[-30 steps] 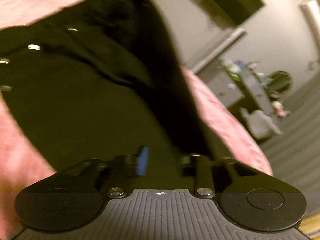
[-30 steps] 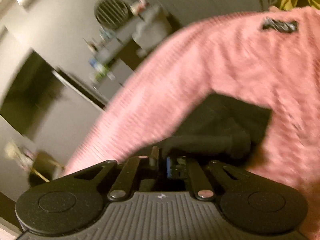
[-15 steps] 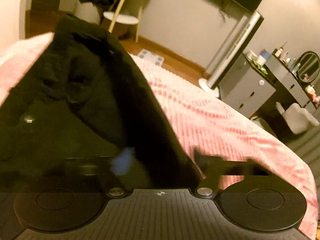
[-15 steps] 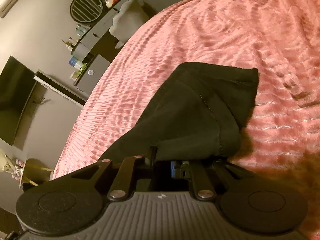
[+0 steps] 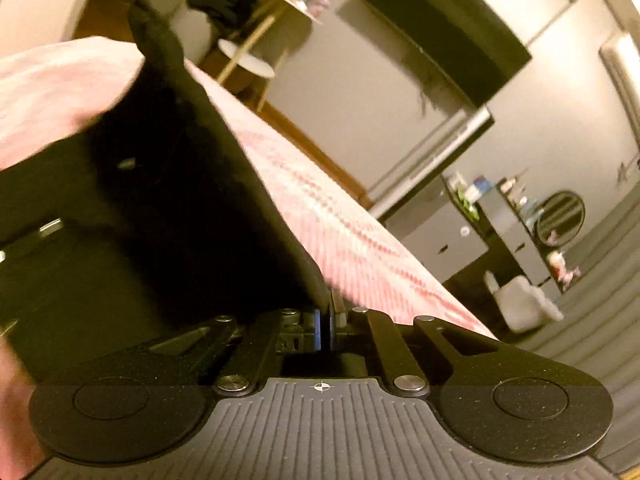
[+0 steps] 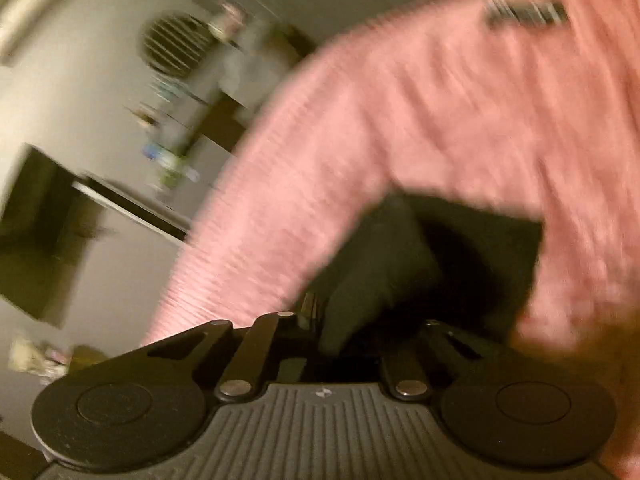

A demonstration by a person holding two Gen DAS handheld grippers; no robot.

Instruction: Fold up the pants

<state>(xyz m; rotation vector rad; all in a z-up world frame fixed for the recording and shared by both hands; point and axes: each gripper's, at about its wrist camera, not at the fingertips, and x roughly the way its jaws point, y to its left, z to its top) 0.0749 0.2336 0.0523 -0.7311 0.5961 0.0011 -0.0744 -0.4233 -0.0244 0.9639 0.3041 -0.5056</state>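
The black pants (image 5: 180, 220) lie on a pink ribbed bedspread (image 5: 340, 220) and rise as a taut sheet toward my left gripper (image 5: 326, 320). Its jaws have closed down on the cloth's edge, with the blue pads pressed together around it. In the blurred right wrist view another part of the pants (image 6: 460, 260) is bunched on the bedspread (image 6: 400, 120). A fold of it runs into my right gripper (image 6: 324, 332), whose jaws are closed tight on the fabric. The rest of the pants is hidden by the lifted cloth.
A grey dresser (image 5: 480, 240) with bottles and a round mirror (image 5: 560, 218) stands beyond the bed's edge. A dark wall screen (image 5: 440, 32) and a small side table (image 5: 248, 64) are farther back. A black label (image 6: 528, 14) lies on the bedspread.
The left jaws went from apart to pressed together on the pants' edge, and that gripper rose, pulling the cloth taut. The right view swung and blurred, the cloth still in its jaws.
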